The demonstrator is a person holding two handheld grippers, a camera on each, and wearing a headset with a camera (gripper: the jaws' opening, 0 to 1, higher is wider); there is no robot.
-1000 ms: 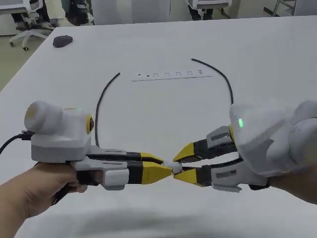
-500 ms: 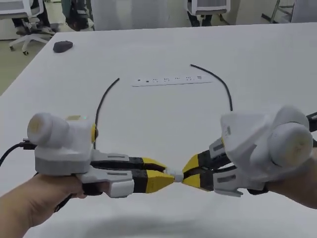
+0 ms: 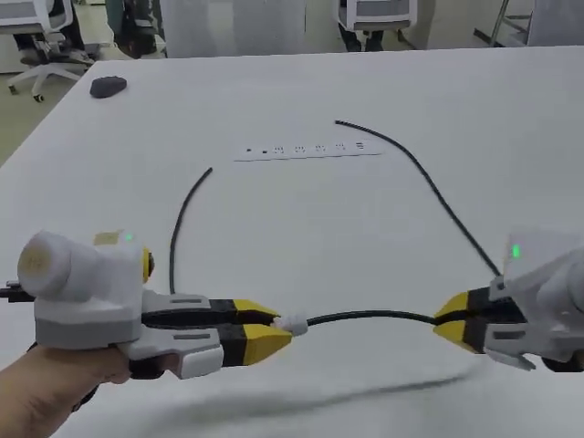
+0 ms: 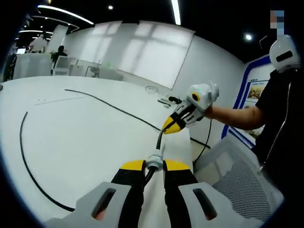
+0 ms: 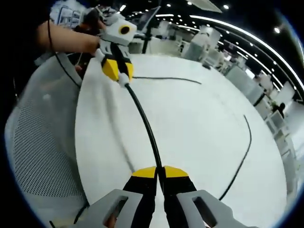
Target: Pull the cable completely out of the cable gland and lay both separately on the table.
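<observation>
Half done, maybe: left gripper (image 3: 278,327) clamped on white cable gland (image 3: 294,324), right gripper (image 3: 440,321) clamped on black cable (image 3: 374,316). Cable not yet out; laying both down remains.

No legible text; faint markings on the power strip (image 3: 308,151) too small.

Power strip (image 3: 306,150) lies mid-table (image 3: 511,109), parallel to the far edge; mouse (image 3: 108,87) near the far left corner. Toward the near edge, cable gland (image 3: 292,324) sits in the left gripper (image 3: 278,327). The cable (image 3: 365,317) spans right to the right gripper (image 3: 441,319), then runs back to the strip's right end.
</observation>
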